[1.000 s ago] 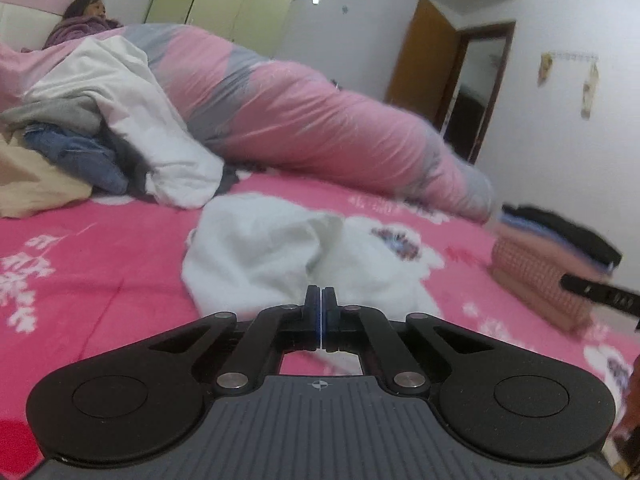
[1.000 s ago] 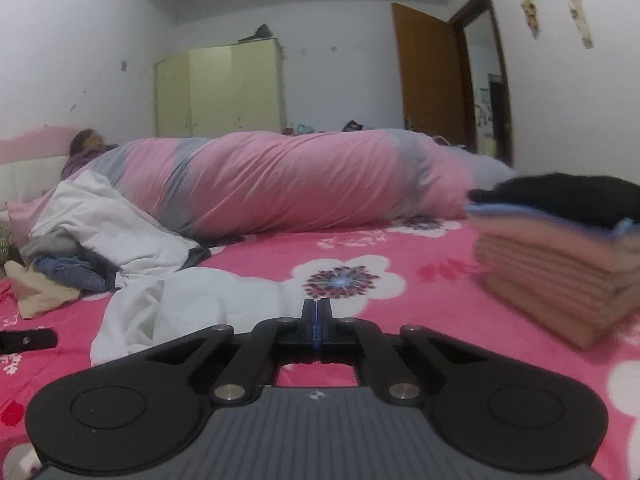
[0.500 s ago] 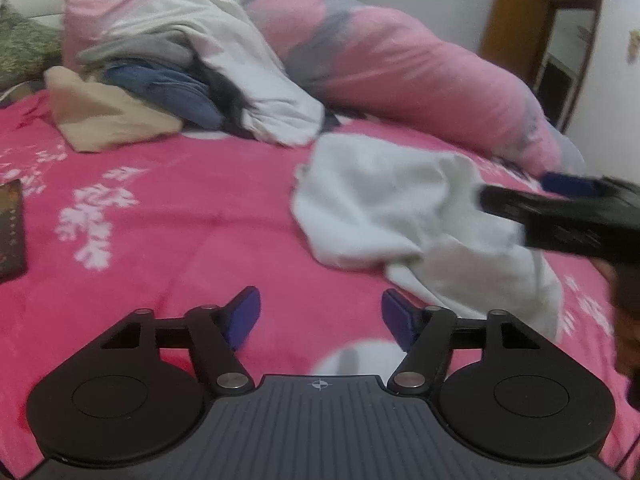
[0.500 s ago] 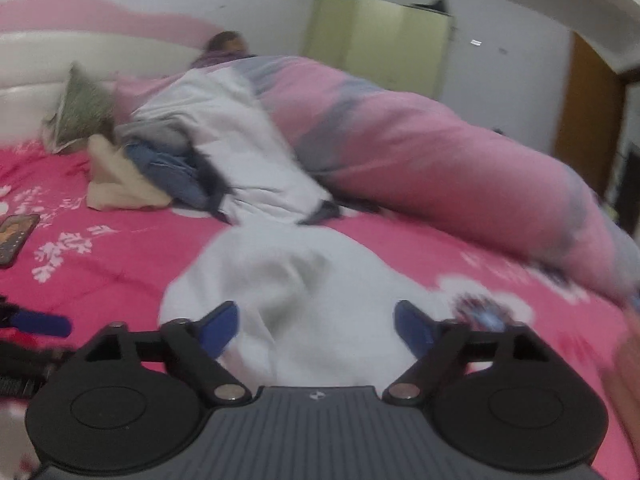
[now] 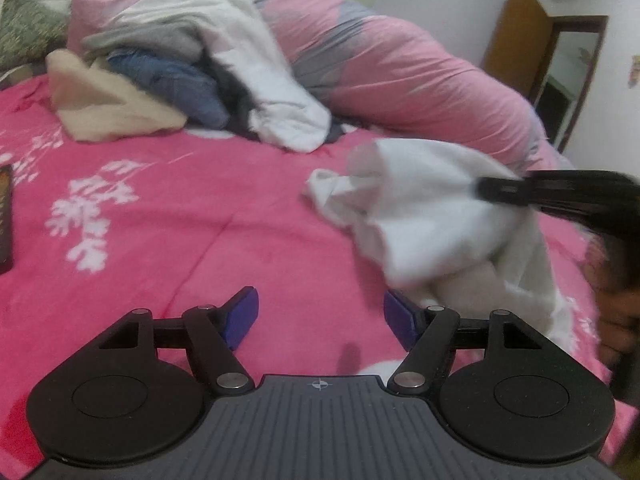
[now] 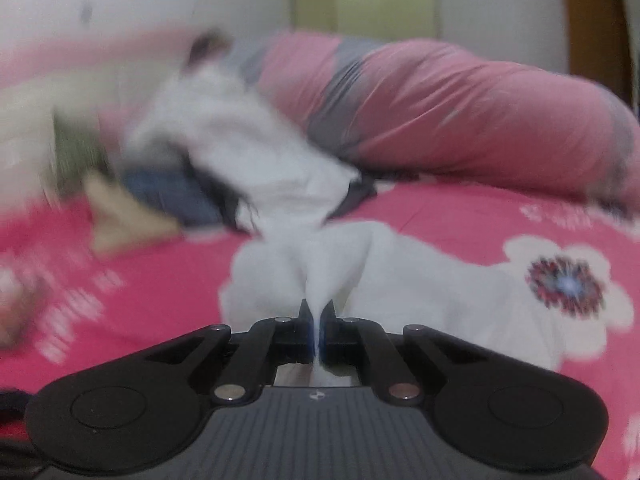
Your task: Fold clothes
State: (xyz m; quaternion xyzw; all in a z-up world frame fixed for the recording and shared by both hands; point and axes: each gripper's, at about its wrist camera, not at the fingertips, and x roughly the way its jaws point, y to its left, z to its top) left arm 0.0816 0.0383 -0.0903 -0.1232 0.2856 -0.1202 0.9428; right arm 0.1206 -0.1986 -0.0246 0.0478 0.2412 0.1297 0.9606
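A crumpled white garment lies on the pink flowered bedspread. In the right wrist view my right gripper is shut on a pinched fold of that white garment, which rises in a peak from between the pads. The left wrist view shows the same right gripper coming in from the right, clamped on the cloth and lifting it. My left gripper stands open over bare bedspread, nothing between its blue pads, with the garment's lower edge just past its right finger.
A heap of unfolded clothes, beige, blue, dark and white, lies at the back left against a long pink and grey duvet roll. A dark flat object sits at the left edge. A hand holds the right gripper. A door stands behind.
Both grippers were shut a second ago, then opened. The right one has since closed on the white garment and raised a fold. The left one stays open, lower over the bed.
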